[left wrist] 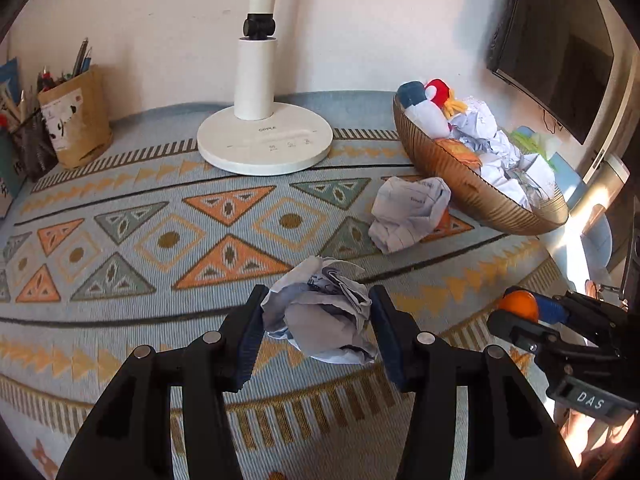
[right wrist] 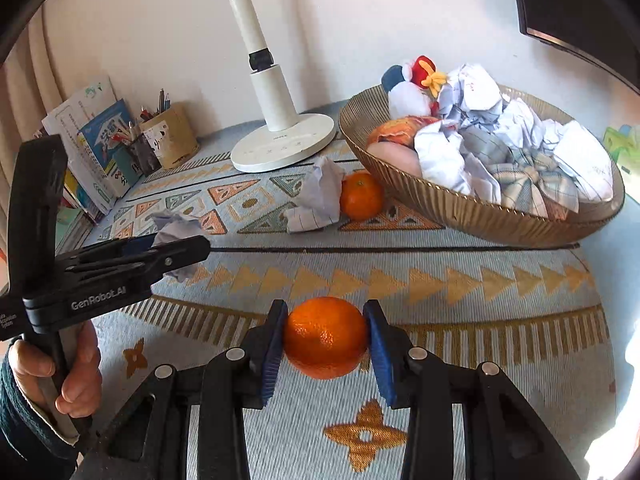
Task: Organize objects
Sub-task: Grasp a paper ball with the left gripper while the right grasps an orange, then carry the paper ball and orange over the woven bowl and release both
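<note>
Tongs, two pairs, both clenched on cargo: our left tongs (left wrist: pixel 316 320) gripped a crumpled paper ball (left wrist: pixel 320 316) just above the patterned desk (left wrist: pixel 120 320), and our right tongs (right wrist: pixel 325 338) pinched an orange (right wrist: pixel 326 336) at its sides. We noted a second paper wad (right wrist: pixel 318 196) and second orange (right wrist: pixel 361 195) beside the heaped basket (right wrist: pixel 460 208). Risks, in our judgement: the round orange could roll from its narrow pinch, and added items could tumble off the overfull pile.
</note>
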A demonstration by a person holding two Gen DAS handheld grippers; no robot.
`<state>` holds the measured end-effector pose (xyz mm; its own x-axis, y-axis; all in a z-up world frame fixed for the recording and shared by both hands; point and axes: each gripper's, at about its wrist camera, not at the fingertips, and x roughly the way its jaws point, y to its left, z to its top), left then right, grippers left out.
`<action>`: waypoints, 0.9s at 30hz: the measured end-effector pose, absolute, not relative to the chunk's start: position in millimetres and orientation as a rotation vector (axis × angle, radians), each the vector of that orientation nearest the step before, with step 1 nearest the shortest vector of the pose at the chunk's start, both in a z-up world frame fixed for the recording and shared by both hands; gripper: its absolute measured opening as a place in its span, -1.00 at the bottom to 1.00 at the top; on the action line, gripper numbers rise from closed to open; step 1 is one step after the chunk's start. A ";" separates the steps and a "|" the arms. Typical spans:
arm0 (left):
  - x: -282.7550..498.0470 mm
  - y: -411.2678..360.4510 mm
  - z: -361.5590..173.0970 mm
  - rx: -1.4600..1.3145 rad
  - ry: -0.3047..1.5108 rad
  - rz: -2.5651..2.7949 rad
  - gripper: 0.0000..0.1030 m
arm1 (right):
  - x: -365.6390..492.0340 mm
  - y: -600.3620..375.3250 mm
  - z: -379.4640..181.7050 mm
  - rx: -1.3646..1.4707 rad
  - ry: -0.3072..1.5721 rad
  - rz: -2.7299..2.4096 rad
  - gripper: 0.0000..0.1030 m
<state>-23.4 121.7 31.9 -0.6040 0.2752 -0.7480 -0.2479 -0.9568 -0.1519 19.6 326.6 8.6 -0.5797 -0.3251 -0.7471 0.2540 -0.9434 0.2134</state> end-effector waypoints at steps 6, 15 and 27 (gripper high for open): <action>9.4 117.0 29.8 -1.092 0.031 2.714 -0.04 | 22.5 325.8 3.0 1.251 -0.115 -2.503 -0.16; 3.7 121.7 22.0 -1.147 0.044 2.686 -0.01 | 27.2 318.2 1.1 1.250 -0.033 -2.520 0.10; 3.4 122.7 19.6 -1.157 0.044 2.680 0.01 | 29.6 315.1 1.0 1.249 -0.027 -2.523 0.10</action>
